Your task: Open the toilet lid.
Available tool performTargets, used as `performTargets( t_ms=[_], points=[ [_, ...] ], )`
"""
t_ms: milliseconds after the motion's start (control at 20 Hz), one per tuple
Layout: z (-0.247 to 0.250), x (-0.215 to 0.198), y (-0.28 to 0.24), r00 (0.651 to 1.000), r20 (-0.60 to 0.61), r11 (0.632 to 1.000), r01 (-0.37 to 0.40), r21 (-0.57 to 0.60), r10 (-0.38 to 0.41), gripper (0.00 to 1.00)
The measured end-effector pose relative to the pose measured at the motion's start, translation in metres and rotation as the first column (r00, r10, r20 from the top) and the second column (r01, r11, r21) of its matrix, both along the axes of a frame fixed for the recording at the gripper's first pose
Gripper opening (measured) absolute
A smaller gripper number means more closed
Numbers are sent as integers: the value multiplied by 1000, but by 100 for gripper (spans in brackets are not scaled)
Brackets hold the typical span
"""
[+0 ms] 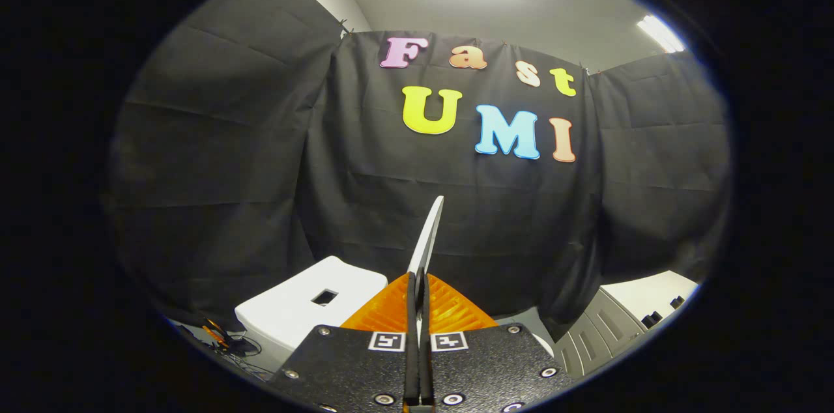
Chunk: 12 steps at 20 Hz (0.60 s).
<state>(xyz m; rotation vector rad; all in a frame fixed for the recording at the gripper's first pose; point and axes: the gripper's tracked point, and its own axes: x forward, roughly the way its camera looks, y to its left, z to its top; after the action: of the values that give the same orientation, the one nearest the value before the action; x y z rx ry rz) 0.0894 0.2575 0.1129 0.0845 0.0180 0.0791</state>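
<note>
The gripper (420, 283) was clamped on the toilet lid (428, 237) edge, raised nearly upright beside the tank (306, 309); opening looked almost complete.

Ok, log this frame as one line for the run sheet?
hand-held gripper: shut on toilet lid | lid: raised, edge-on between fingers | toilet tank: beyond fingers, left | step: lifting

1. The toilet lid (430, 230), seen edge-on and pinched between the gripper (417, 283) fingers, looks like smooth, glossy hard plastic.
2. The fingers (449, 305) have ribbed faces; the plates behind them are grainy and matt, with shiny metal screws.
3. The toilet tank (306, 309) is smooth, with a faint sheen.
4. The booth wall (228, 159) is matt, creased cloth.
</note>
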Motion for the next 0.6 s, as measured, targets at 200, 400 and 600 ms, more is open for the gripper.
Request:
performTargets(
  t_ms=[200,400,600],
  points=[
    [7,3,19,999,15,1000,-29,-1,29,0],
    [12,5,47,996,16,996,-83,19,82,0],
    [16,5,73,991,12,991,-131,16,131,0]
  ],
)
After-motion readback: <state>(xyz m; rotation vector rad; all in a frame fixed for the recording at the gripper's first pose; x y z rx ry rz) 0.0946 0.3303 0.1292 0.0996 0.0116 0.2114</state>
